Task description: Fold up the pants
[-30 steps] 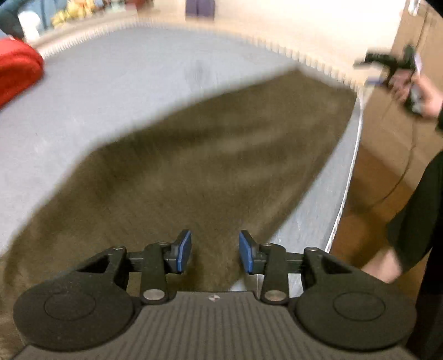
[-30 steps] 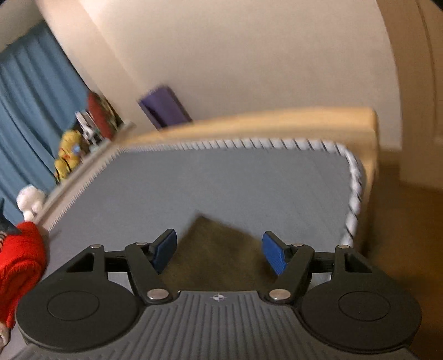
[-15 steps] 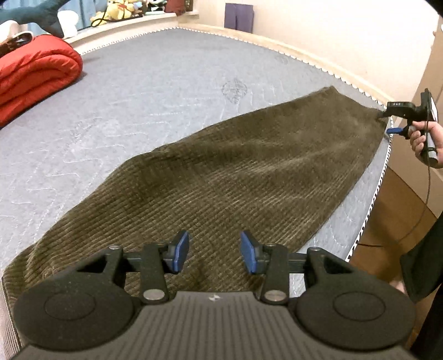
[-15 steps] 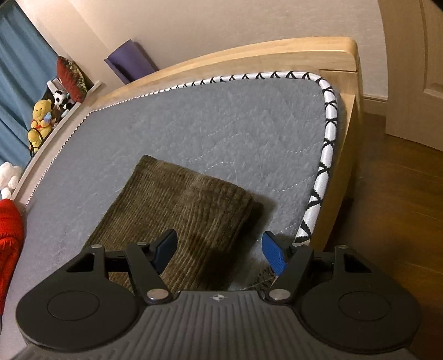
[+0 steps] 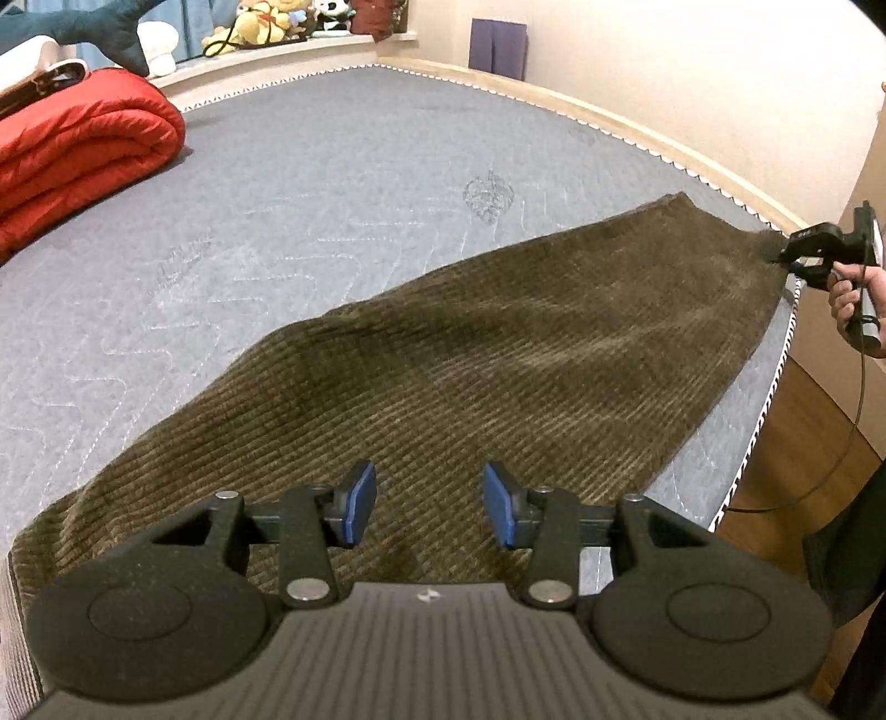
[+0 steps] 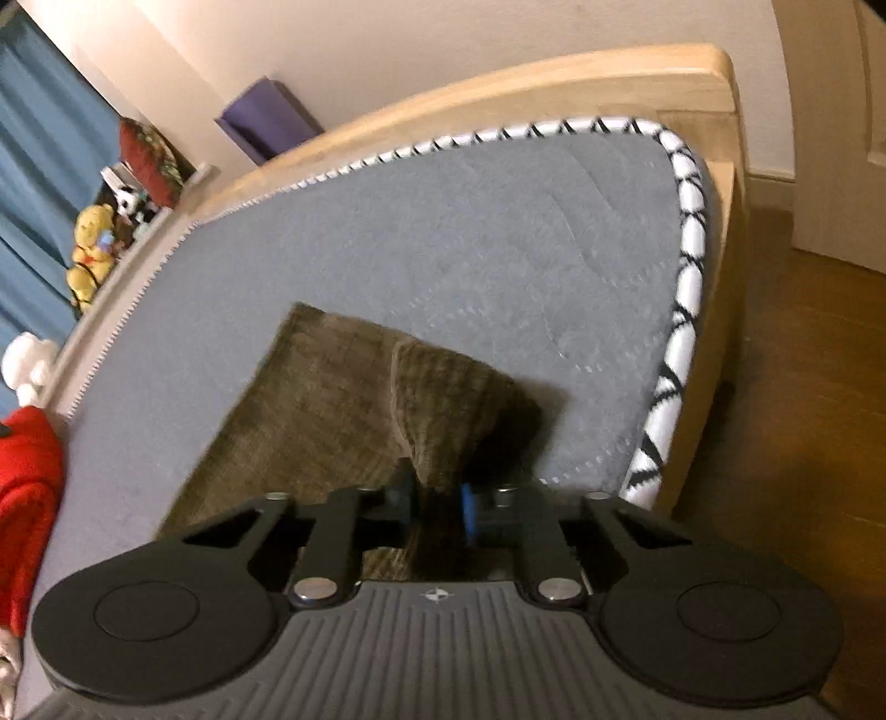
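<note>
grey quilted mattress (image 5: 310, 232) with a black-and-white zigzag edge fills a pale wooden bed frame (image 6: 554, 83) against a cream wall, and on it lie the olive-brown corduroy pants (image 5: 498, 360), folded lengthwise into one long band that runs from the near end to the far corner by the mattress edge.

right gripper (image 6: 437, 509): its jaws are closing, and in the right wrist view the blue pads already pinch a bunched corner of the pants' hem between them, the cloth rising in a small peak just ahead of the fingers. seen from the left wrist view, that gripper (image 5: 786, 257) meets the far end of the pants at the mattress corner, with the person's hand (image 5: 855, 299) wrapped on its handle and a thin black cable hanging from it.

left gripper (image 5: 423, 501): its jaws stand parted and are still easing wider, with nothing pressed between the blue pads; they hover over the near, wider end of the pants.

further out, a rolled red quilted blanket (image 5: 83, 149) sits on the mattress well apart from the pants, a row of plush toys (image 5: 260, 22) lines a ledge by blue curtains (image 6: 39, 166), a purple rolled mat (image 6: 266, 119) leans on the wall, and a brown wooden floor (image 6: 803, 415) lies beside the bed.
</note>
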Tool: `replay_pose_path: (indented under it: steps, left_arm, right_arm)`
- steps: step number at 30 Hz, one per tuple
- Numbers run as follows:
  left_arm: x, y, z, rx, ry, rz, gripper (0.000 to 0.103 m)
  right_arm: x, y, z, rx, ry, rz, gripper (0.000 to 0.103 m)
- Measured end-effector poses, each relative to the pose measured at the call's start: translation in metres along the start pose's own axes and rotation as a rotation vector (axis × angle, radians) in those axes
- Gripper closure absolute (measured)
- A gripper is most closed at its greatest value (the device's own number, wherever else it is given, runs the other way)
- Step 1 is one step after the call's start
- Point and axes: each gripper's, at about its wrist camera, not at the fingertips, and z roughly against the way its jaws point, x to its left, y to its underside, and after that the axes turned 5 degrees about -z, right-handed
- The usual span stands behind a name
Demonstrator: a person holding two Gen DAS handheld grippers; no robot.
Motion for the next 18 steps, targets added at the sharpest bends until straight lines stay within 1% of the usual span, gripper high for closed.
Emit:
replay_pose_path:
  steps: [3, 4, 5, 7, 8, 10, 11, 12, 13, 14, 15, 16, 17, 18]
  left_arm:
    - [0.003, -0.002, 0.002, -0.011, -0.005, 0.010, 0.055]
    - [0.004, -0.002, 0.003, -0.015, -0.008, 0.015, 0.055]
    - [0.005, -0.002, 0.004, -0.017, -0.010, 0.019, 0.055]
    - [0.008, -0.002, 0.006, -0.024, -0.019, 0.030, 0.055]
    - [0.010, -0.002, 0.007, -0.026, -0.023, 0.037, 0.055]
    - [0.014, -0.001, 0.009, -0.029, -0.031, 0.051, 0.055]
    - [0.016, -0.001, 0.009, -0.028, -0.035, 0.055, 0.055]
    - [0.018, 0.000, 0.009, -0.027, -0.040, 0.059, 0.055]
    - [0.019, 0.001, 0.009, -0.025, -0.044, 0.063, 0.055]
    - [0.021, 0.002, 0.009, -0.021, -0.045, 0.067, 0.055]
    - [0.023, 0.003, 0.008, -0.016, -0.047, 0.070, 0.055]
    - [0.024, 0.005, 0.006, -0.010, -0.049, 0.070, 0.055]
    - [0.024, 0.006, 0.005, -0.003, -0.052, 0.069, 0.055]
    - [0.024, 0.007, 0.003, 0.006, -0.053, 0.066, 0.055]
  right_arm:
    - [0.012, -0.002, 0.020, -0.062, -0.097, -0.030, 0.091]
    - [0.018, -0.002, 0.027, -0.083, -0.123, -0.025, 0.091]
    - [0.025, -0.001, 0.033, -0.104, -0.131, -0.010, 0.091]
    - [0.047, 0.006, 0.047, -0.154, -0.138, 0.072, 0.092]
    - [0.063, 0.013, 0.056, -0.180, -0.149, 0.139, 0.092]
    - [0.102, 0.035, 0.077, -0.233, -0.187, 0.319, 0.092]
    - [0.127, 0.054, 0.091, -0.271, -0.217, 0.463, 0.092]
    - [0.147, 0.075, 0.103, -0.297, -0.257, 0.587, 0.092]
    - [0.166, 0.100, 0.116, -0.312, -0.316, 0.715, 0.092]
    - [0.182, 0.127, 0.128, -0.310, -0.378, 0.834, 0.092]
    - [0.195, 0.158, 0.138, -0.294, -0.442, 0.961, 0.092]
    - [0.203, 0.189, 0.144, -0.253, -0.504, 1.071, 0.092]
    - [0.209, 0.222, 0.145, -0.173, -0.565, 1.175, 0.091]
    - [0.211, 0.251, 0.141, -0.082, -0.597, 1.257, 0.091]
